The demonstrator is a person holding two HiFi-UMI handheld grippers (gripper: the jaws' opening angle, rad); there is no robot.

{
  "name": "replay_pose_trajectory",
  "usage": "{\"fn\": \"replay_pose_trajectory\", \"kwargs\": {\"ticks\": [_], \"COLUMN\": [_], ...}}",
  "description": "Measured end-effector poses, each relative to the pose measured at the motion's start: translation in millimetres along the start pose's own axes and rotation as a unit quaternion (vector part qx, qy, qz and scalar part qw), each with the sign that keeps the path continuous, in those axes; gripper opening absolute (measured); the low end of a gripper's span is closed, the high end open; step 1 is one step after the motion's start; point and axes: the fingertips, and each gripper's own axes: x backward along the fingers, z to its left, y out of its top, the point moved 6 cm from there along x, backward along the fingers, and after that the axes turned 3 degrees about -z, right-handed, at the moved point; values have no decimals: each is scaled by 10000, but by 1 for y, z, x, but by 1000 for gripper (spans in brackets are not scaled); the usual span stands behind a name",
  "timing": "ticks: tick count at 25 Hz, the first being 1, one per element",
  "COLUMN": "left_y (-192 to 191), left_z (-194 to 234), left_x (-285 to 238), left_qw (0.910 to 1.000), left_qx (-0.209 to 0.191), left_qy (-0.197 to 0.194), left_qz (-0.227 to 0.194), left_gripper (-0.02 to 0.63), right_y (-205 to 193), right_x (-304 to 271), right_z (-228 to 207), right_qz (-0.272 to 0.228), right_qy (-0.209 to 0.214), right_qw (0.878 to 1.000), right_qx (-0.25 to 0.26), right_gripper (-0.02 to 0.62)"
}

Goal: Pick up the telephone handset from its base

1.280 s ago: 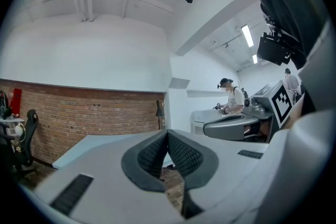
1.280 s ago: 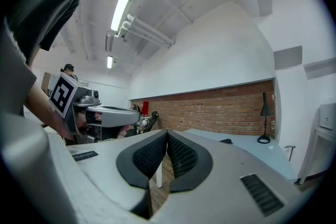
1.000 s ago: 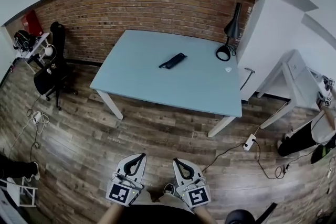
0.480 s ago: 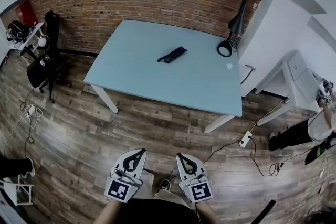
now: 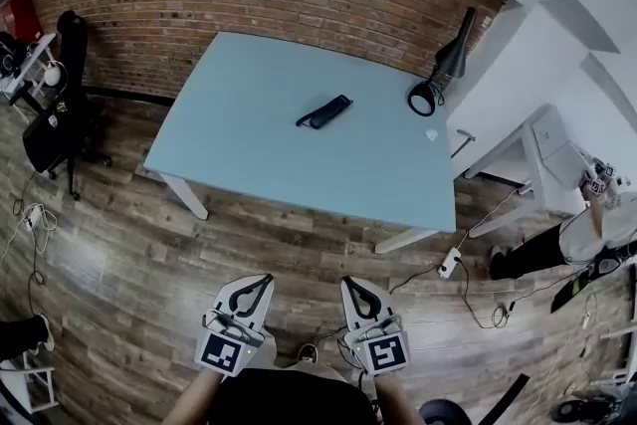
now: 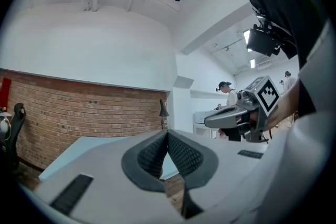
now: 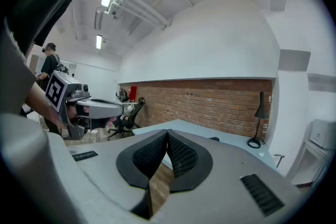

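Lying on the pale blue bench point(image 5: 249, 129), a little past its middle toward the brick wall point(image 5: 249, 5), the telephone handset point(image 5: 324, 112) is a slim black bar set on a slant, one end slightly thicker than the other. From here it reads as a single dark shape, and I cannot make out a base apart from it. Nothing touches it. Off toward the bench's far right corner stands a black desk lamp point(image 5: 443, 75), its round head tipped down near the surface, with a small white scrap point(image 5: 431, 134) just beside it.

On this side of the bench is a wooden floor point(image 5: 149, 254) with a white power strip point(image 5: 448, 262) and cables on it. Over that floor, well short of the bench, the person holds both tools side by side, pointing at the bench. The left gripper point(image 5: 267, 279) has its jaws closed tip to tip with nothing between them, and the right gripper point(image 5: 348, 282) is the same, pads together and empty.
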Motion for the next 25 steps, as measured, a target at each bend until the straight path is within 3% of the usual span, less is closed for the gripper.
{"fn": "replay_pose_trajectory", "kwargs": {"ticks": [9, 13, 19, 25], "left_y": [-4, -9, -2, 0], "left_z": [77, 105, 107, 91], "left_x": [-5, -12, -35, -72], "left_qw": [9973, 9972, 9978, 9994], "left_qx": [-156, -156, -235, -242], "left_qy": [-581, -701, -602, -230], "left_qz": [-425, -231, -116, -19], "left_gripper": [5, 5, 6, 6], "right_y": [21, 26, 26, 13], "right_x": [-77, -97, -112, -118], "right_z": [26, 38, 15, -31], "right_qz": [84, 22, -240, -447], "right_qy": [-156, -50, 32, 233], "right_qw": [9997, 9999, 9997, 9986], "right_qx": [184, 157, 23, -179], "right_gripper": [23, 23, 23, 23]}}
